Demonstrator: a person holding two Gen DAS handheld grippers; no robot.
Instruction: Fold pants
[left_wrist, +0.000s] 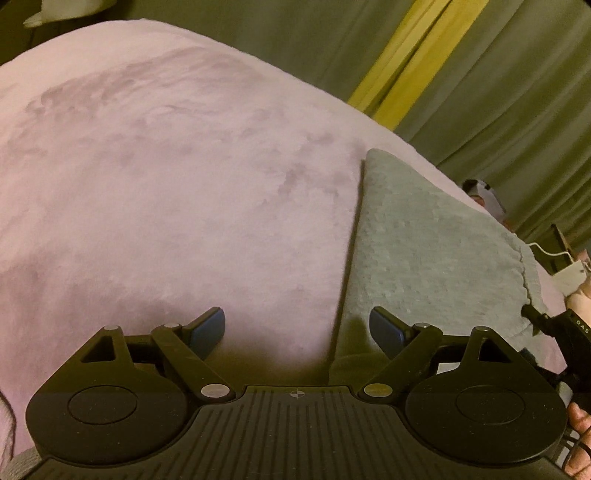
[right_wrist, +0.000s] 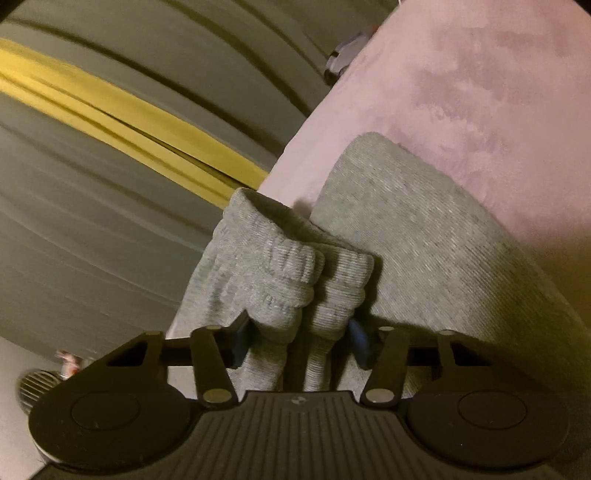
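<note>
Grey knit pants (left_wrist: 424, 251) lie on a pink fleece blanket (left_wrist: 166, 184), at the right of the left wrist view. My left gripper (left_wrist: 297, 328) is open and empty, low over the blanket at the pants' left edge. In the right wrist view my right gripper (right_wrist: 299, 339) is shut on the two ribbed cuffs (right_wrist: 306, 273) of the pants, bunched between its blue pads. The rest of the pants (right_wrist: 424, 240) spreads flat beyond them. The right gripper's tip also shows in the left wrist view (left_wrist: 535, 317) at the pants' right edge.
Grey-green curtains (left_wrist: 498, 92) with a yellow strip (left_wrist: 402, 66) hang beyond the blanket's far edge. A white box with a cable (left_wrist: 569, 277) sits at the right. A round vent-like object (right_wrist: 35, 387) is on the floor at lower left.
</note>
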